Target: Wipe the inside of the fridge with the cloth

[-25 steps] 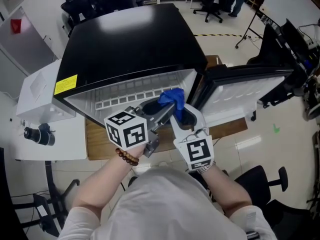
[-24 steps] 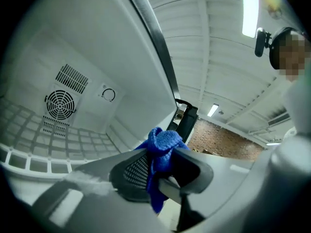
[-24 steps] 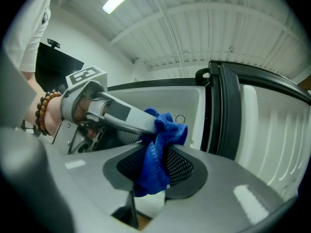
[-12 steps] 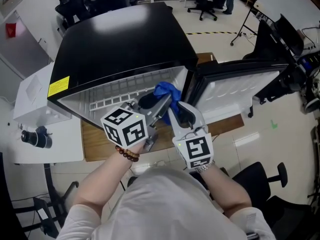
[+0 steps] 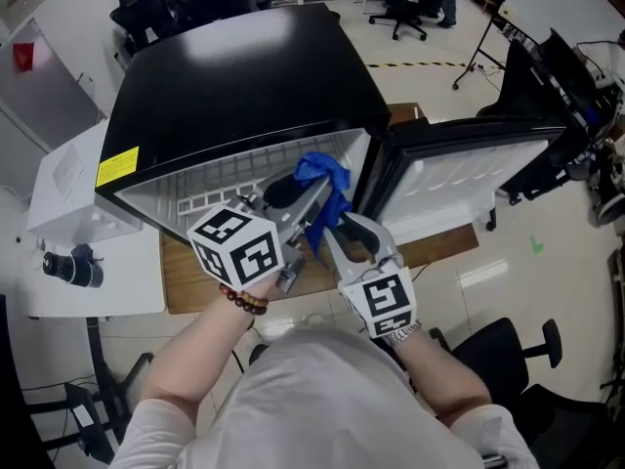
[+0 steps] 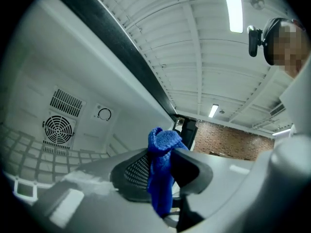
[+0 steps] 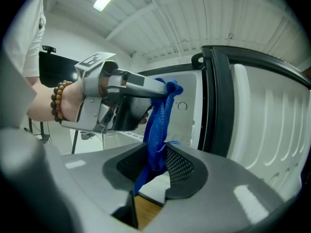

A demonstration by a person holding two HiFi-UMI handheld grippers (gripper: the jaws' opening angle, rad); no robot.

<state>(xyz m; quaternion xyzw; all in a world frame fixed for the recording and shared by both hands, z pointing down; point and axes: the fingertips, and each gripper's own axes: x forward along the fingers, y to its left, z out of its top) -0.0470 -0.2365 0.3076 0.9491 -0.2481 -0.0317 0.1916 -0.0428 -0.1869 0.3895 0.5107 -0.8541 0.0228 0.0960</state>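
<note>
Blue microfibre cloth [image 7: 158,114] hangs as a narrow bunched strip between the two tools, with its long axis running up and down. Its upper end is clamped in the grey, mesh-padded left gripper [image 6: 163,152], whose jaws stand partly closed on the thick fold, a knot of fabric poking above the tips. The strip's lower tail drops straight below that gripper into the matching grey right gripper [image 7: 156,155], which sits underneath and slightly nearer the person. The right jaws have just been opening a little, yet they stand narrow, and the tail fills the gap and touches both meshed pads.

Ahead of both sets of tips lies the open white cavity of the black-topped compact fridge [image 5: 244,76]. Its wire shelf and rear fan grille show past the left gripper's jaws, and its white-lined door [image 5: 469,179] swings off to the right gripper's outer side. The left gripper appears to be the nearer one to the cavity, so wiping probably means pushing the cloth forward from there.
</note>
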